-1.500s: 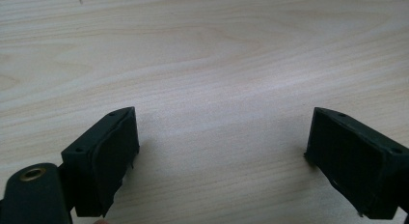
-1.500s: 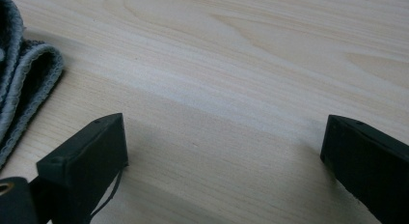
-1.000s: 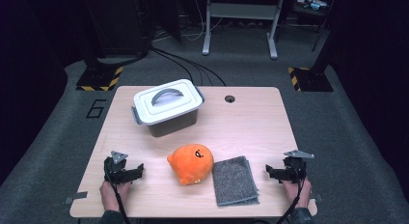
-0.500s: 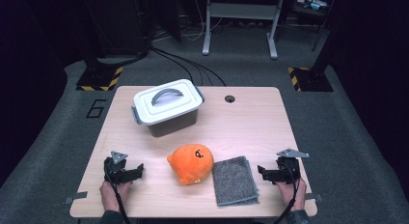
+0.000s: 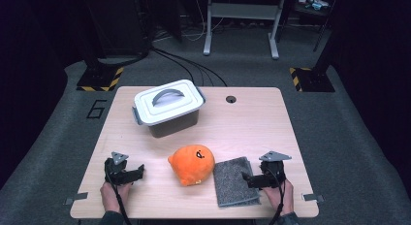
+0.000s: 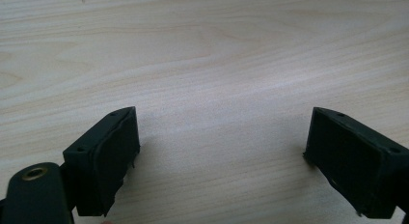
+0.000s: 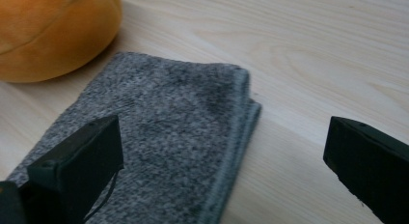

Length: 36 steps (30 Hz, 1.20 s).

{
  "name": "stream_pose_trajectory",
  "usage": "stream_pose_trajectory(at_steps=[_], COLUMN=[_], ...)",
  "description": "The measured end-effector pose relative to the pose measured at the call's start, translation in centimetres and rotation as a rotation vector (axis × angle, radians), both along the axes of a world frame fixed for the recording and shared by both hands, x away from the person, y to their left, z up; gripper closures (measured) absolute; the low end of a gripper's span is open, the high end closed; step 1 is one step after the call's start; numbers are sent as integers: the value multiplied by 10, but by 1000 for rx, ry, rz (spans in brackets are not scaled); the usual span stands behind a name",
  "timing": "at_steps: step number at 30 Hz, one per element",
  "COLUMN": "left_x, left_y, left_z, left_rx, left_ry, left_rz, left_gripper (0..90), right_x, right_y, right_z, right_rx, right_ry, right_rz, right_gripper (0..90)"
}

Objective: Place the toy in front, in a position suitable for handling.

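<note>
Thing: folded grey cloth (image 7: 159, 151) on the bench (image 5: 252, 128), soft, light, limp
Hold: its near folded edge
Right tongs (image 7: 226, 166): spread, empty
Left tongs (image 6: 219, 161): spread, empty

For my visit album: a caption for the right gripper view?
Open right gripper poised over a folded grey cloth beside an orange plush toy.

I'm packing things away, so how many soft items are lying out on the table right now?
2. The orange plush toy sits near the front middle, and the folded grey cloth lies just right of it, by the right gripper. The lidded box may hide more.
</note>
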<state>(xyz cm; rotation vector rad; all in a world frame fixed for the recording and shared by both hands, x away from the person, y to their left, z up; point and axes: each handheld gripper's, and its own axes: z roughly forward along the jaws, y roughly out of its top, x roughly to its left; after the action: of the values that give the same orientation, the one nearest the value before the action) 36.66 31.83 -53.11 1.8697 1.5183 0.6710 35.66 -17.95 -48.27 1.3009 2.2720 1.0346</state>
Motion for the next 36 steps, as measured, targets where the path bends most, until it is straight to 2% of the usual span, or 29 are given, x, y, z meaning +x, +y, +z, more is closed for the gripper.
stream_pose_trajectory(at_steps=[8,11,13,19,21,24,30,31,32,33,34,35,36], left_x=[0,0,0,0,0,0,0,0,0,0,0,0,0], left_y=[0,0,0,0,0,0,0,0,0,0,0,0,0], left_z=[0,0,0,0,0,0,0,0,0,0,0,0,0], left_rx=[0,0,0,1,1,1,1,2,2,2,1,2,2], left_ry=[0,0,1,1,1,1,1,0,0,-1,1,0,0], left_rz=[0,0,1,2,2,1,4,3,3,4,4,3,3], left_gripper=[114,114,114,115,115,115,114,115,114,114,114,114,114], right_x=[-5,-7,-9,-10,-12,-12,-16,-17,-17,-18,-18,-20,-20], right_y=[22,30,40,49,50,49,46,44,44,42,42,40,40], right_z=[-5,-9,-15,-30,-34,-35,-36,-35,-35,-35,-35,-34,-34], right_rx=[-34,-41,-66,-100,-93,-105,-87,-89,-89,-83,-83,-77,-77], right_ry=[16,18,16,42,42,28,17,23,23,11,11,10,10], right_rz=[69,91,116,117,107,113,105,108,108,101,101,91,91], right_gripper=[0,25,54,83,100,142,237,292,292,358,358,420,420])
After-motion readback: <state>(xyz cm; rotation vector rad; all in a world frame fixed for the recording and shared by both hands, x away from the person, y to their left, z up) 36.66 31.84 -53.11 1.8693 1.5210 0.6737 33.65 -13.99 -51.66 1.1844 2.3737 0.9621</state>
